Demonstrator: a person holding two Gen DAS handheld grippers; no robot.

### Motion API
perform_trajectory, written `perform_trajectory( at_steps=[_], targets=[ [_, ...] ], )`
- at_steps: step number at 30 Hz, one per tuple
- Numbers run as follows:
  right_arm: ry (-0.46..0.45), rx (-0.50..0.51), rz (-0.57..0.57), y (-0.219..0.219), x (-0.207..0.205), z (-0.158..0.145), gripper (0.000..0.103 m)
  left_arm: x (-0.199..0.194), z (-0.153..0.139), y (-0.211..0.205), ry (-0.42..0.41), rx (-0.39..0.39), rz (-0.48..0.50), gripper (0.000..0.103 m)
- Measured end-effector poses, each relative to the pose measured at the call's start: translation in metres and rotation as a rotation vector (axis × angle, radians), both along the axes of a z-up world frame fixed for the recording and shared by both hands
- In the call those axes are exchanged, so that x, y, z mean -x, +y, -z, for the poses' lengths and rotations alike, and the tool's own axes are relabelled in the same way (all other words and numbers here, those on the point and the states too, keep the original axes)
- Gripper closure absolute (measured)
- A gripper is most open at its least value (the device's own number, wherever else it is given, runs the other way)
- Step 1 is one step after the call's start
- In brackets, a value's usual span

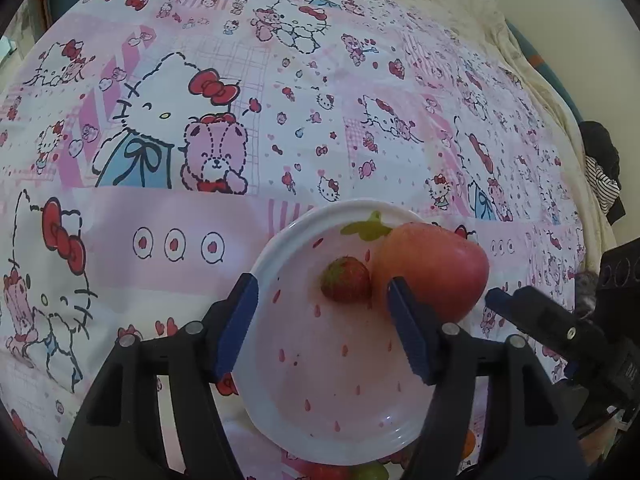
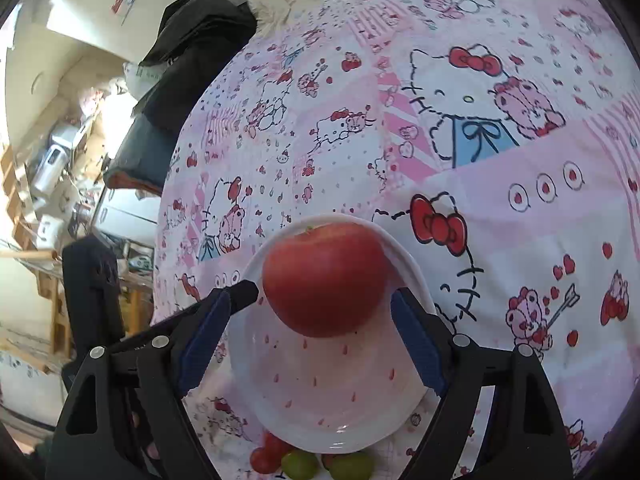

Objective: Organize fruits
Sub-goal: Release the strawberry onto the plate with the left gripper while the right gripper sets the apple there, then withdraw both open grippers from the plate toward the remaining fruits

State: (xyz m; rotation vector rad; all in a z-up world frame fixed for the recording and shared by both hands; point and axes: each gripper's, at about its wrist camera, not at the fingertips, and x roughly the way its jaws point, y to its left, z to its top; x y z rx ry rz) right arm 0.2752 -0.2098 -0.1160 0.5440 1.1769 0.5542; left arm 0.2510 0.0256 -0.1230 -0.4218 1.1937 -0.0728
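Observation:
A white plate (image 1: 320, 380) printed with small red drops lies on the bed sheet. A small strawberry (image 1: 346, 280) and a big red apple (image 1: 432, 268) rest on it side by side. My left gripper (image 1: 320, 284) hangs over the plate, open, with the strawberry lying free between its blue pads. In the right wrist view the apple (image 2: 326, 276) sits on the plate (image 2: 320, 392) just ahead of my right gripper (image 2: 312, 295), which is open, and a gap shows at the left pad. One right finger (image 1: 516, 310) reaches in beside the apple.
A pink cartoon-cat sheet (image 1: 280, 100) covers the bed. At the plate's near edge lie small red fruits (image 2: 264, 456) and green grapes (image 2: 300, 464). Dark clothes (image 2: 192, 52) lie at the bed's edge, with a cluttered floor (image 2: 60, 168) beyond it.

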Motion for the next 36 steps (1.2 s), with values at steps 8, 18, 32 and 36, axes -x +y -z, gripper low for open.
perform_trajectory(
  at_steps=[8, 18, 32, 36],
  targets=[
    [-0.026, -0.005, 0.05, -0.017, 0.002, -0.014, 0.018, 0.005, -0.016, 0.01, -0.034, -0.015, -0.03, 0.039],
    [-0.062, 0.014, 0.065, -0.026, 0.03, -0.036, 0.018, 0.03, -0.038, 0.011, -0.073, -0.044, -0.013, 0.039],
    [-0.099, 0.086, 0.033, -0.037, 0.093, -0.058, 0.018, 0.096, -0.07, 0.019, -0.099, -0.085, -0.006, 0.039],
    [-0.123, 0.086, 0.055, -0.042, 0.114, -0.067, 0.018, 0.116, -0.083, 0.016, -0.133, -0.141, 0.003, 0.039]
  ],
)
